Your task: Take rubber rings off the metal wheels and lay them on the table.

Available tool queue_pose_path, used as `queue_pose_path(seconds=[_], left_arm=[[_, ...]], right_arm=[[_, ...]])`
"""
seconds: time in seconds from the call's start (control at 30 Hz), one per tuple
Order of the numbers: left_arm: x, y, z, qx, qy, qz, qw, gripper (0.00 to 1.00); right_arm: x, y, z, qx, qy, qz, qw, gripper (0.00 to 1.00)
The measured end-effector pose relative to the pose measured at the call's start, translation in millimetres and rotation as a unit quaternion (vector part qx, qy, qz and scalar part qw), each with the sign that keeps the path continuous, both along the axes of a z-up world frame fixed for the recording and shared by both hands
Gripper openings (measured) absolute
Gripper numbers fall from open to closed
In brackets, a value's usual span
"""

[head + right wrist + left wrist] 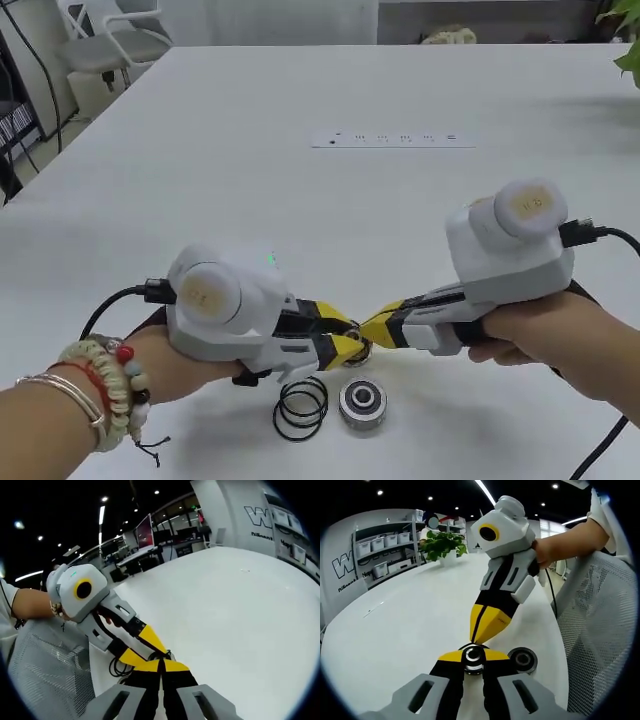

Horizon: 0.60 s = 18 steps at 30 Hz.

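Nearest, loose rubber rings (300,405) lie beside a bare wheel (362,400) on the table (300,200). Beyond, the left gripper (346,346) clamps a second wheel (473,660). The right gripper (161,666), jaws together, perhaps pinches its ring. Being soft and stretchy, the ring should peel off from the rim's edge.

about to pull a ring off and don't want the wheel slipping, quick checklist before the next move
1. Wheel clamped in left gripper jaws: ok.
2. Right gripper jaws shut, tips at that wheel: ok.
3. Anything caught between the right jaws: cannot tell.
4. Loose rings lying on the table: ok.
5. Spare wheel on the table, apart from both grippers: ok.
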State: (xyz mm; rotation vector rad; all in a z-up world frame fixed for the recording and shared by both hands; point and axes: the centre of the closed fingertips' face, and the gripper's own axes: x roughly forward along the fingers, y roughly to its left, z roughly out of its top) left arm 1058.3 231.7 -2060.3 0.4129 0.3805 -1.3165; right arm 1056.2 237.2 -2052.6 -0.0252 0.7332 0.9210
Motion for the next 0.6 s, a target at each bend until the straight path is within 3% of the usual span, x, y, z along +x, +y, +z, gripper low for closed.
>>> queue_pose_path(seconds=[0.2, 0.33, 0.47, 0.6], left_arm=[[0.8, 0.1, -0.2, -0.001, 0.014, 0.010, 0.9999, 0.08], [0.6, 1.0, 1.9, 0.007, 0.014, 0.002, 0.9999, 0.08], [4.1, 1.1, 18.5, -0.019, 0.024, 0.008, 0.9995, 0.11], [4.1, 2.7, 32.4, -0.028, 0.023, 0.005, 0.9993, 0.19]], right_arm=[[0.8, -4.6, -3.8, -0.010, 0.002, -0.006, 0.9999, 0.00], [0.9, -5.7, -6.1, -0.024, -0.003, -0.005, 0.9997, 0.00], [2.2, -5.8, -4.1, -0.017, -0.001, -0.008, 0.9998, 0.00], [2.2, -4.3, -1.0, -0.014, -0.004, -0.007, 0.9999, 0.00]])
